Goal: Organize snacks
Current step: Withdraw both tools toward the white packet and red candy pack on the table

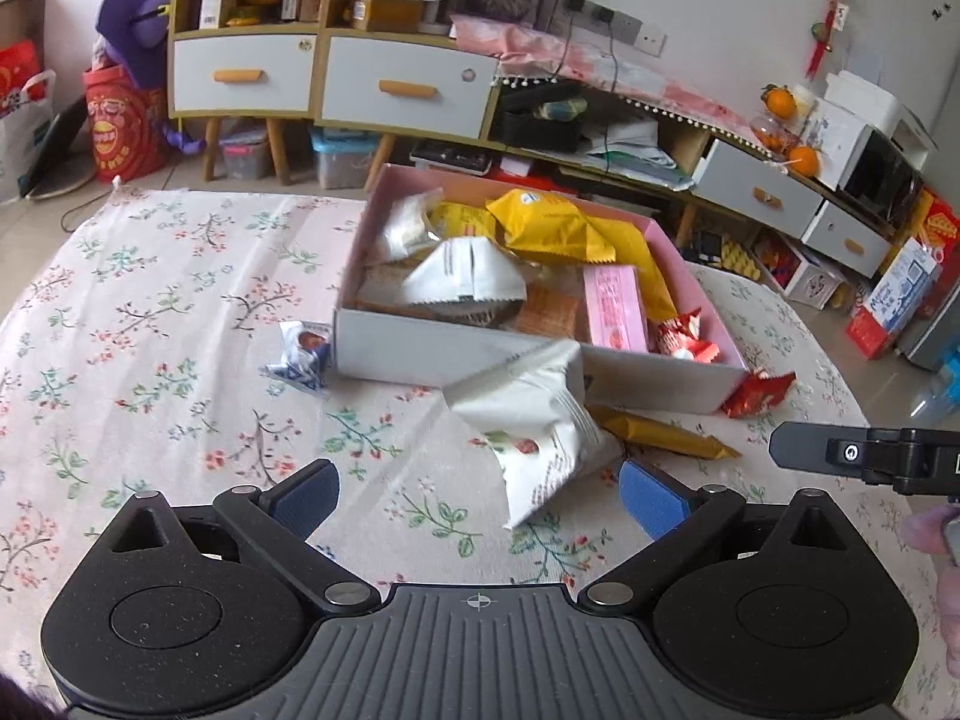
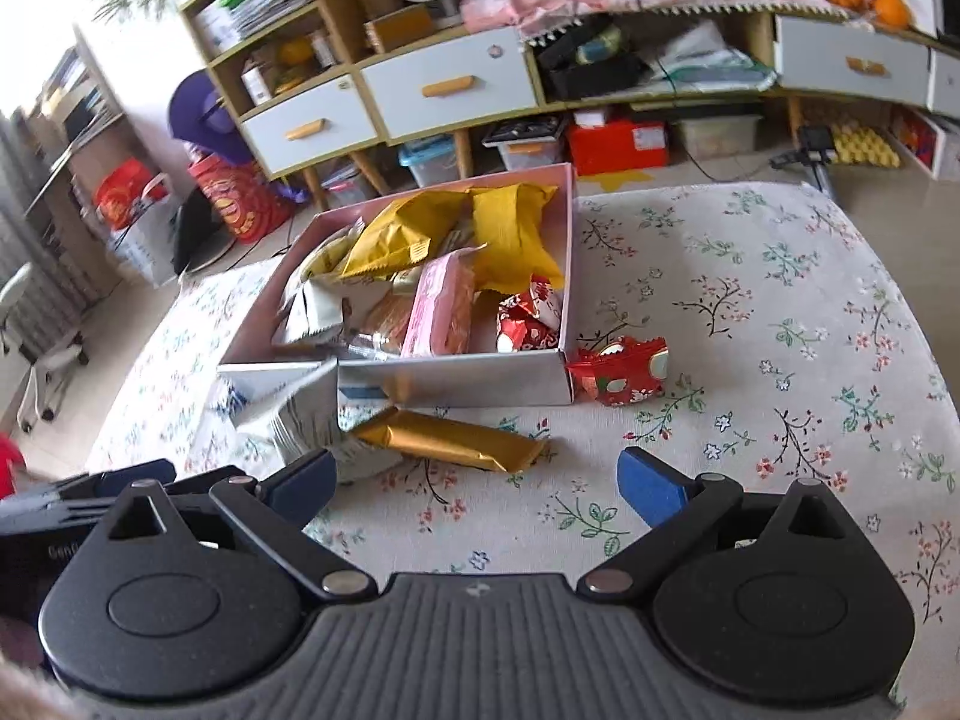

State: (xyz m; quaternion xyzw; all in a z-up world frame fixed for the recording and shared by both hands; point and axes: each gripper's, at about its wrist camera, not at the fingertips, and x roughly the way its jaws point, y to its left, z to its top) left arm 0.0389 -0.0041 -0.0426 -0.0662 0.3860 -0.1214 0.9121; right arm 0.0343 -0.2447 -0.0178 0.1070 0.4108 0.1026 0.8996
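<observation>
A pink-lined box (image 1: pixel 480 357) (image 2: pixel 456 378) sits on the floral tablecloth, holding yellow, white, pink and red snack packets. Outside it lie a white packet (image 1: pixel 540 426) (image 2: pixel 306 420), a gold bar (image 1: pixel 660 435) (image 2: pixel 450 441), a red packet (image 1: pixel 759 393) (image 2: pixel 618 372) and a blue-white packet (image 1: pixel 303 354). My left gripper (image 1: pixel 480 495) is open, the white packet lying just ahead between its fingers, untouched. My right gripper (image 2: pixel 480 480) is open and empty, just behind the gold bar.
Shelves and white drawers (image 1: pixel 396 84) (image 2: pixel 444 84) stand beyond the table with storage bins on the floor. The right gripper's finger (image 1: pixel 864 456) shows at the left view's right edge. Bare tablecloth (image 2: pixel 780 312) spreads right of the box.
</observation>
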